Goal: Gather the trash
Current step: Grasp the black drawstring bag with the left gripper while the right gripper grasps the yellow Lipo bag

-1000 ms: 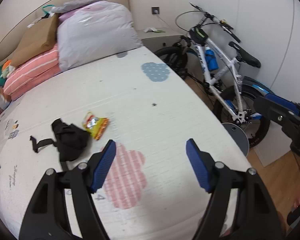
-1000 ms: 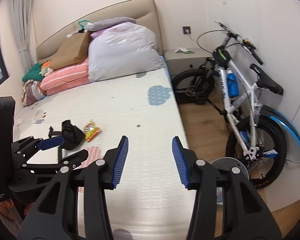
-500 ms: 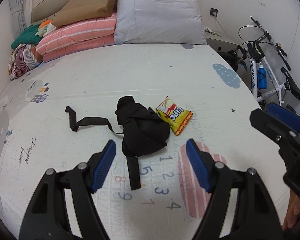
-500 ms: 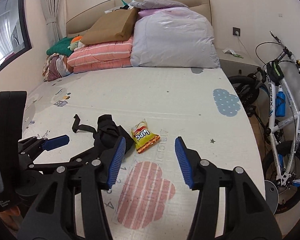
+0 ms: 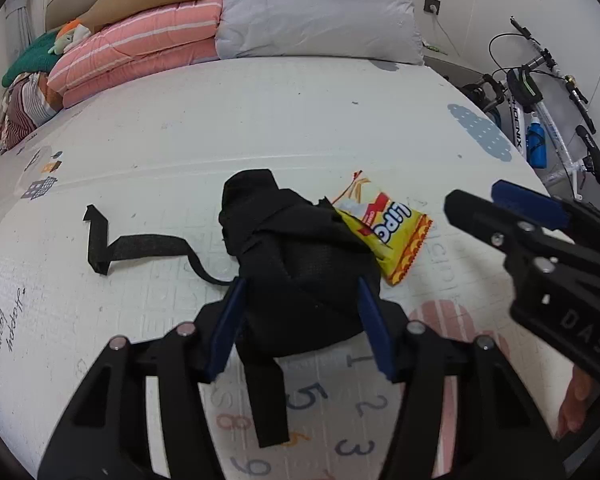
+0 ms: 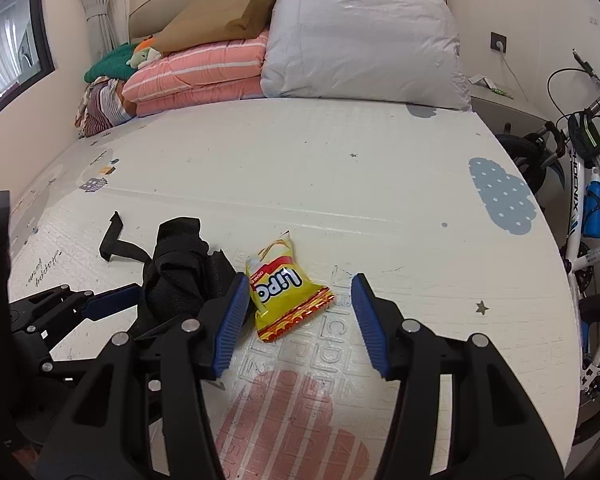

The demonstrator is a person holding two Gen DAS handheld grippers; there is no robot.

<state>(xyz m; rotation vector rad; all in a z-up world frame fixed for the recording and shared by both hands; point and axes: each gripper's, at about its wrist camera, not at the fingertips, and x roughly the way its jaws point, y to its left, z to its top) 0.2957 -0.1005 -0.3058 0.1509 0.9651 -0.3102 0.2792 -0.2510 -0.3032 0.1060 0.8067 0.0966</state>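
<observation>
Snack wrapper (image 6: 285,293), yellow with red lettering and a red zigzag edge, lies flat on a white play mat (image 6: 340,184) printed with numbers, letters, a blue cloud and a pink cloud; the mat covers a bed in a pale-walled bedroom. Just beside the wrapper, touching its edge and partly over one corner in the left wrist view, sits a crumpled black pouch (image 5: 300,264) whose strap (image 5: 140,246) trails away from the wrapper across the mat. The left gripper (image 5: 300,316) tilts steeply down over that pouch; its jaws have just been closing and now flank the pouch's sides, though whether the blue pads actually press the fabric cannot be told. The right gripper (image 6: 296,316) angles down toward the wrapper with its jaws spread apart, the wrapper lying just ahead of and between the blue pads (image 6: 366,320), not touched. Far beyond the wrapper, bedding (image 6: 204,66) is stacked by the headboard: striped pink quilts, a large bagged pillow and a brown paper bag. Off the mat's edge on the wrapper's far side from the pouch, a white bicycle (image 6: 584,200) leans by the wall.
</observation>
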